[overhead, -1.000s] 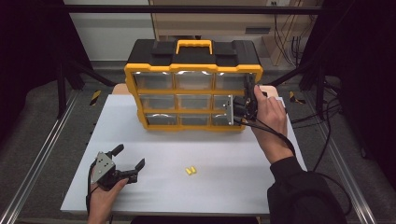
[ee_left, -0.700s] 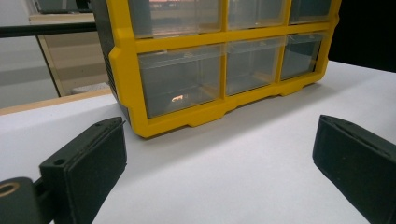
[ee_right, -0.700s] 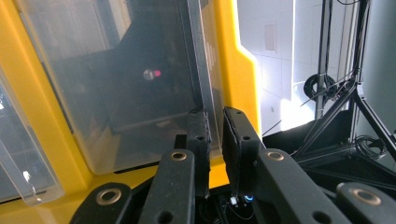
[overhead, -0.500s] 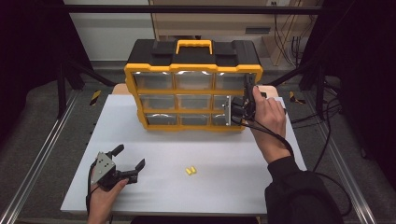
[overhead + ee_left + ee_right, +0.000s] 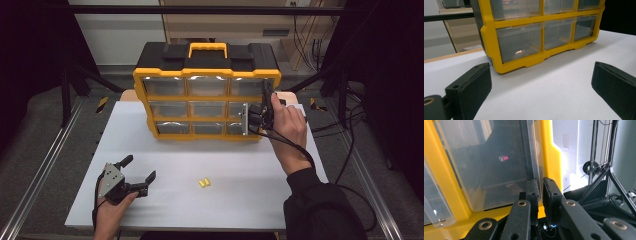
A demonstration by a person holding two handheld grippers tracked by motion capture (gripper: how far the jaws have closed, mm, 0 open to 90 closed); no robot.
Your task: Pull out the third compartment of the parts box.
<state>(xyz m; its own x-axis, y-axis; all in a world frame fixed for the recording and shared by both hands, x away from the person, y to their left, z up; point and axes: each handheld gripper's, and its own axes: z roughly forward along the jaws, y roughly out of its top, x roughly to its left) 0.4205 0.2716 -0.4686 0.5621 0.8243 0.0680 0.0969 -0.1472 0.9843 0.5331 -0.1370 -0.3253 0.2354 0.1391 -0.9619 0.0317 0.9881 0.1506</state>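
Right gripper view gets in close on what the high view can't resolve: right gripper [image 5: 539, 195] jaws nearly together, clamped on the thin front edge of a clear drawer [image 5: 499, 165] in the yellow-framed organizer [image 5: 549, 150], drawer face tipped out of the frame; a small red-pink item sits inside behind the plastic. High view gives the layout: organizer [image 5: 207, 75] stands upright at the far side of the white tabletop [image 5: 240, 170], black top, yellow carry handle [image 5: 208, 48], three by three clear drawers; the gripped drawer [image 5: 244, 119] is on the right column, middle-to-lower row, pulled partly out. Right hand [image 5: 289, 122] comes in from the right side, forearm in a dark sleeve, gripper [image 5: 257, 116] held roughly level and pointing left into the drawer front, cable looping down along the wrist. Left gripper [image 5: 135, 172] rests on the table at near left, well apart from the organizer, hand behind it, grey plate on top. Left gripper view shows its jaws wide apart, nothing between them, looking low across the table at the organizer's lower-left corner [image 5: 499, 62]; a small orange item shows in the bottom-left drawer. Small yellow piece [image 5: 204, 183] lies loose on the table between the hands, near the front edge. Nothing blocks the drawer's path outward.
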